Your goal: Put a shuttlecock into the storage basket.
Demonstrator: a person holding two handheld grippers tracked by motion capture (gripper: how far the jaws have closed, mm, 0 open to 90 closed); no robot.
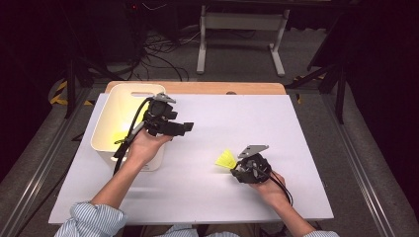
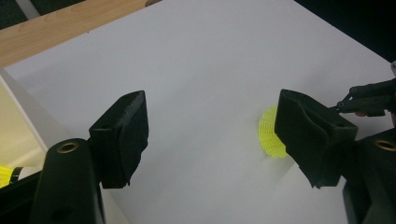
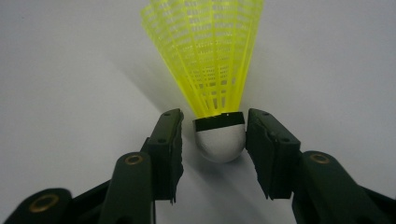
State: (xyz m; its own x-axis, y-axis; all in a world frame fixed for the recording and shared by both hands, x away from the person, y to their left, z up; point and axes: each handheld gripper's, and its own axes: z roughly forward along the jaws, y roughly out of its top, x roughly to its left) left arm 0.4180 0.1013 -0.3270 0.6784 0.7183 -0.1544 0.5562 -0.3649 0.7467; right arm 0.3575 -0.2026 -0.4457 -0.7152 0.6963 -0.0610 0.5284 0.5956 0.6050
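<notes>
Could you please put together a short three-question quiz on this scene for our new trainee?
1. What lies between the jaws of the right gripper?
2. True or false: the left gripper holds something.
3. Where does the white bin stand: A, the table's left side; B, its right side?

Key:
1. A yellow shuttlecock, white cork end towards the gripper, small gaps at the pads.
2. False; its jaws stand wide apart.
3. A.
</notes>
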